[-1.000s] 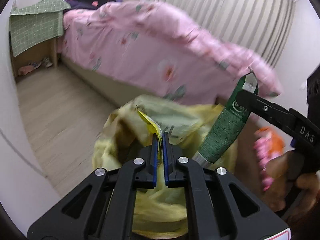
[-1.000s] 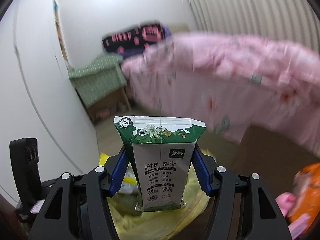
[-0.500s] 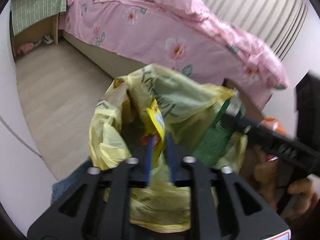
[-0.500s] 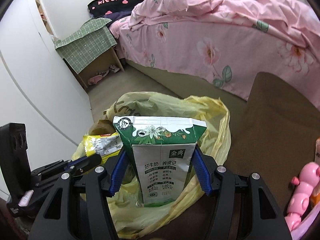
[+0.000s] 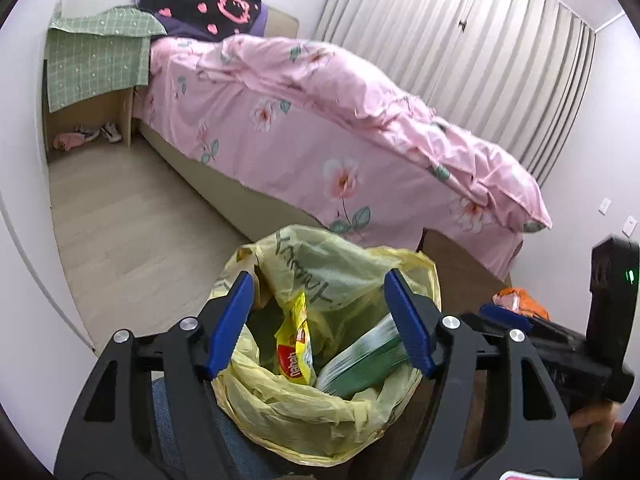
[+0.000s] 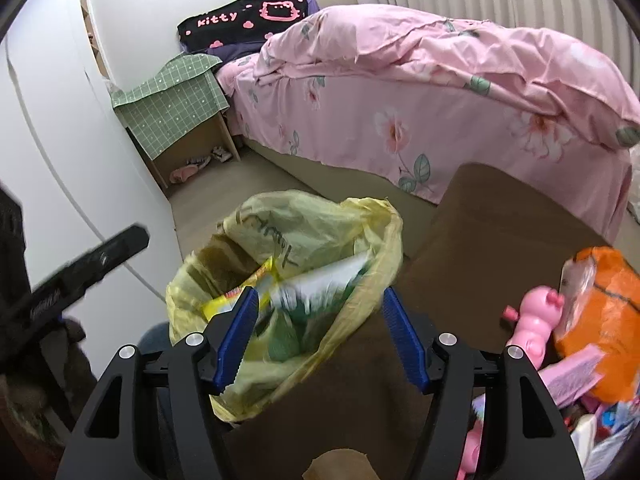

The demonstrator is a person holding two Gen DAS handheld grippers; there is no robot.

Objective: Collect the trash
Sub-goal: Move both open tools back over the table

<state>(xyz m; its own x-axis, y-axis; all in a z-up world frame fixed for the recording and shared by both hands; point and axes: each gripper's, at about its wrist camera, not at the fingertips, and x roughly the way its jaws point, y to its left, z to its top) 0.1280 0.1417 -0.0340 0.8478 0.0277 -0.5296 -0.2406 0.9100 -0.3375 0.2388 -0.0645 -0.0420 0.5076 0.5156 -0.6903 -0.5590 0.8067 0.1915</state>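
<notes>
Two pieces of trash show inside the crumpled, translucent yellow plastic bag [image 5: 320, 412] that stands open-mouthed at the near edge of the brown counter [image 6: 500, 240]: a yellow snack wrapper with a red label [image 5: 294, 350] leaning upright against the bag's inner wall, and a green-and-white milk carton [image 5: 360, 364] lying tilted just beside it, blurred in both views. The left tongs [image 5: 320, 320] hang over the bag's mouth with their blue-padded jaws apart and opening; nothing is between them but the view down into the bag. The right tongs [image 6: 316, 336] are likewise wide apart and opening a little more, gripping nothing, with the carton below and beyond the pads, inside the bag. On the counter's right side lie an orange plastic package [image 6: 604, 320] and a pink toy figure [image 6: 536, 320], touching each other, well apart from the bag. Behind the counter is a bed with a pink floral quilt [image 5: 320, 128], and by its head a wooden bedside stand draped with a green checked cloth [image 5: 92, 60].
</notes>
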